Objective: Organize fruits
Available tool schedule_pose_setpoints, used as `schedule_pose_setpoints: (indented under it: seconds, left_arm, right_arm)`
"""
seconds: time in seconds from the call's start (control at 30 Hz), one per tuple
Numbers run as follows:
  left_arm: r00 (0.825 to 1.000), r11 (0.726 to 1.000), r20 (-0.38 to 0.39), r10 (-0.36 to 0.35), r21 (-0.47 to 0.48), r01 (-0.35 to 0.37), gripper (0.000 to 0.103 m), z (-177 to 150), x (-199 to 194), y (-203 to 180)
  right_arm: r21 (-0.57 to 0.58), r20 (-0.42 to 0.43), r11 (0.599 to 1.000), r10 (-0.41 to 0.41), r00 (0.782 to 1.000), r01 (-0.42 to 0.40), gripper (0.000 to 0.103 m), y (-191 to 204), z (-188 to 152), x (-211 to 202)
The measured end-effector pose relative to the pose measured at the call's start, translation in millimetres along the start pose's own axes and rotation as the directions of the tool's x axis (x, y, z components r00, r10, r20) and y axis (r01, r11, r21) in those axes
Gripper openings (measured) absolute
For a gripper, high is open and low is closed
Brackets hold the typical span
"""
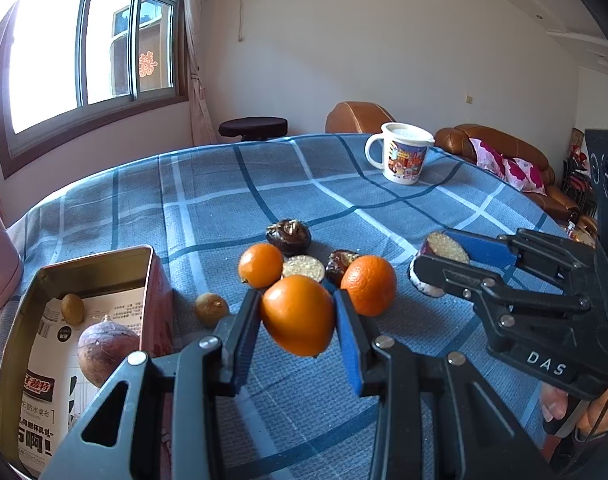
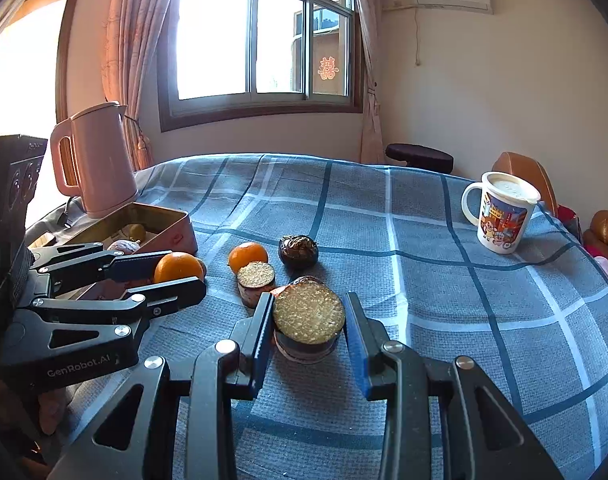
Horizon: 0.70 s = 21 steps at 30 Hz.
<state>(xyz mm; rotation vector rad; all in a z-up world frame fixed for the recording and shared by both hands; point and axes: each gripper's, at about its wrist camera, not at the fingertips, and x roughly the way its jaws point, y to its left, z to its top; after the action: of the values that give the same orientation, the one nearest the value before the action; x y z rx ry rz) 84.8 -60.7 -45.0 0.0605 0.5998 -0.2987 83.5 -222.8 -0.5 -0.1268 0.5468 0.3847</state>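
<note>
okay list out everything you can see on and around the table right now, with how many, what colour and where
oranges: three, orange; two on the cloth, one lifted in the left gripper
cut fruit pieces: two, dark skin, pale grainy top; one on the cloth, one in the right gripper
dark wrinkled fruits: two, brown-black; by the oranges
small round fruits: two, olive-brown; one beside the tin, one inside it
purple fruit: one, in the tin
tin box: one, gold inside, pink outside; left side of the table
kettle: one, pink; behind the tin
mug: one, white, cartoon print; far right
tablecloth: blue plaid
left gripper: black, shut on an orange
right gripper: black, shut on a cut piece
</note>
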Motion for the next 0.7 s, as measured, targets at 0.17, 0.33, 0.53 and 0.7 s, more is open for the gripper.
schedule_pose_setpoints:
  seconds: [0.17,0.33,0.53,0.7]
  left_arm:
    - [0.999,1.0,0.04,0.008,-0.005,-0.008,0.039,-1.3,-7.7,0.5]
    - [0.998,1.0,0.069,0.014,-0.005,-0.014,0.039,-1.8,-13.1,0.6]
    - [0.994,1.0,0.109,0.021,0.001,-0.021,0.039,-3.2,-20.7,-0.6]
    - [0.991,1.0,0.133,0.029,-0.002,-0.029,0.039,-3.8,-25.3,-0.4]
  right_arm:
    - [0.001,0.022,1.0,0.014,1.0,-0.014,0.036,0.1,0.5,-3.8]
    - [-0.001,0.036,1.0,0.02,0.999,-0.02,0.036,0.5,0.4,-6.1]
    - [-0.002,0.065,1.0,0.026,0.998,-0.026,0.036,0.1,-0.2,-11.7]
    - [-0.003,0.076,1.0,0.028,0.997,-0.028,0.036,0.1,0.1,-13.5]
